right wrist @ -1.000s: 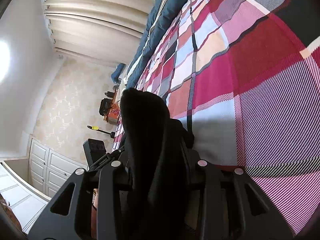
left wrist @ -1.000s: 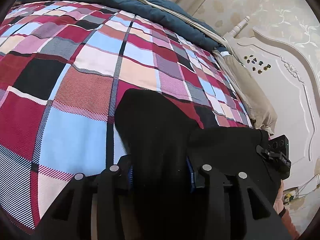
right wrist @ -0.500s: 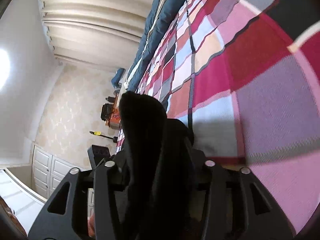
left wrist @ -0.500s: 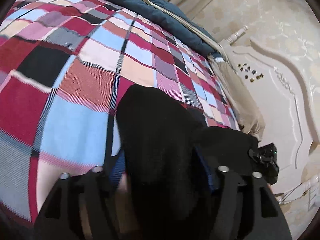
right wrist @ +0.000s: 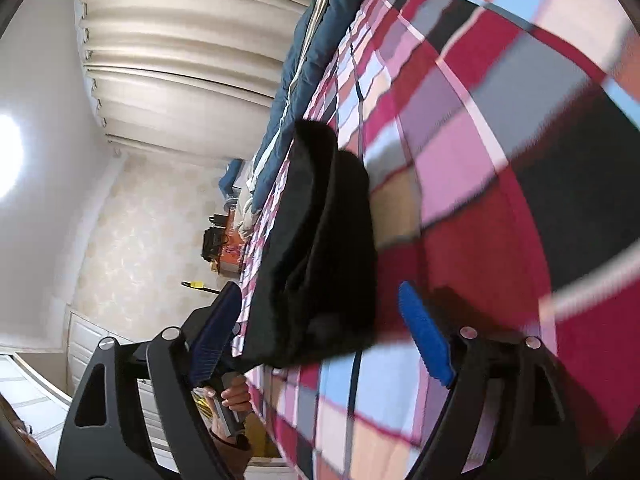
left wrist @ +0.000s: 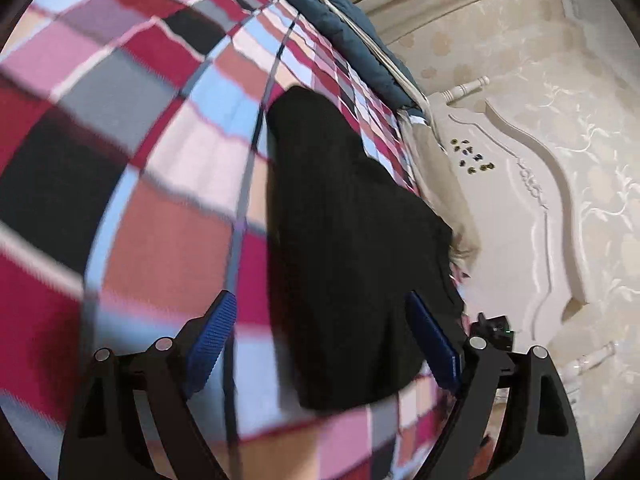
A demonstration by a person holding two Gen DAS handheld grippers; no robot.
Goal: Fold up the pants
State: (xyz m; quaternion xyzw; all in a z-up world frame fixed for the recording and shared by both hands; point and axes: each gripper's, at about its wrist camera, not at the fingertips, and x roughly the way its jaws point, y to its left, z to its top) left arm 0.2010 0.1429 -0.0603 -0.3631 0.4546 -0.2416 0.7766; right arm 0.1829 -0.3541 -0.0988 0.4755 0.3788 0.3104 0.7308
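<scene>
Pants [left wrist: 344,240] lie folded in a compact bundle on the bed [left wrist: 160,240], both claws [left wrist: 320,344] [right wrist: 316,344] opening, gripping nothing; folding looks nearly done.

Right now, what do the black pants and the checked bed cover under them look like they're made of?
Black pants: soft, matte fabric, possibly knit or fleece; it soaks up light, shows no sheen and slumps in thick rounded folds. Weave not discernible.

Checked bed cover: thin woven cloth, likely cotton, matte; fine diagonal striping inside the coloured squares suggests printed or woven plaid. Blur leaves this uncertain.
</scene>
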